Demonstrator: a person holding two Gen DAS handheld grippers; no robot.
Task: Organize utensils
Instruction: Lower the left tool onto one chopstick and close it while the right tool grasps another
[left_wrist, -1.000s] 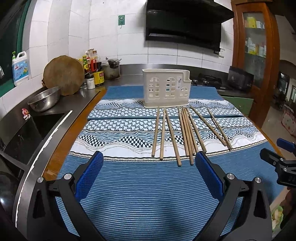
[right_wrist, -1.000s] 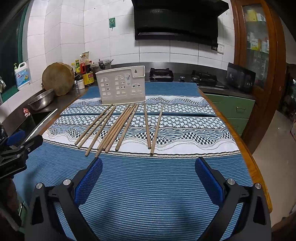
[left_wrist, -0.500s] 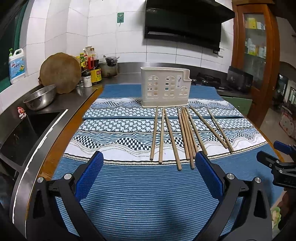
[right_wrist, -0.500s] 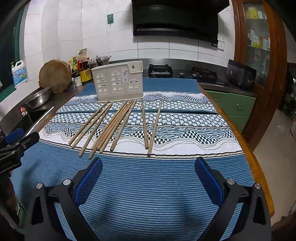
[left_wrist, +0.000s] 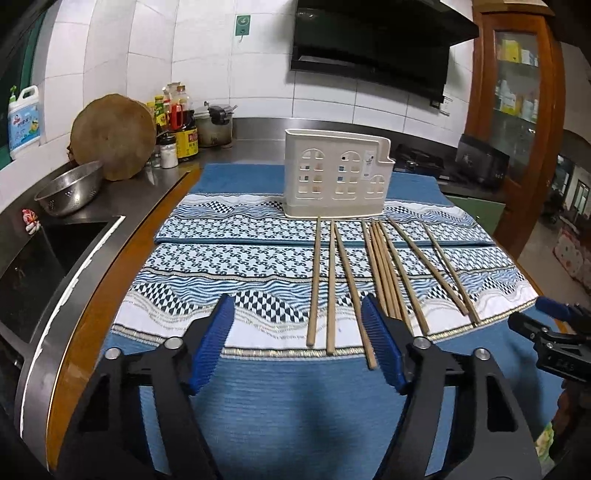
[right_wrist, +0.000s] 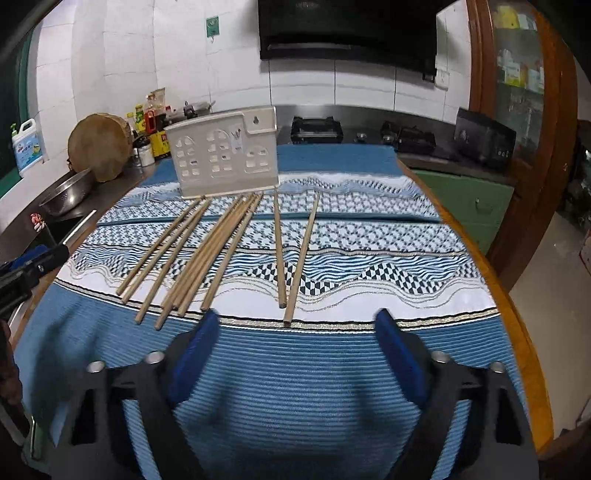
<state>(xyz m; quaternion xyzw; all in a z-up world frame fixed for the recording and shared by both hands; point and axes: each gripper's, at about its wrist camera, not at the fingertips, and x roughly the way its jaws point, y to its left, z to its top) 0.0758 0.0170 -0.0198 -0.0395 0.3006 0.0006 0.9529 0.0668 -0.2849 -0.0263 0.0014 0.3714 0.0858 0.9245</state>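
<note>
Several wooden chopsticks (left_wrist: 373, 273) lie side by side on a blue patterned cloth (left_wrist: 229, 236), pointing at a cream utensil holder (left_wrist: 334, 179) standing behind them. My left gripper (left_wrist: 299, 332) is open and empty, low over the cloth, with the near ends of the leftmost chopsticks between its fingers. In the right wrist view the same chopsticks (right_wrist: 221, 251) and holder (right_wrist: 223, 158) show. My right gripper (right_wrist: 291, 336) is open and empty, just short of the two rightmost chopsticks (right_wrist: 291, 258).
A sink (left_wrist: 33, 266), metal colander (left_wrist: 70, 188), round wooden board (left_wrist: 112, 136) and sauce bottles (left_wrist: 181, 125) line the counter on the left. A stove (right_wrist: 317, 129) sits behind the table. The table's right edge (right_wrist: 491, 258) drops to the floor.
Both grippers have moved forward toward the chopsticks and their jaws have narrowed, though both stay open. The chopsticks and holder have not moved.
</note>
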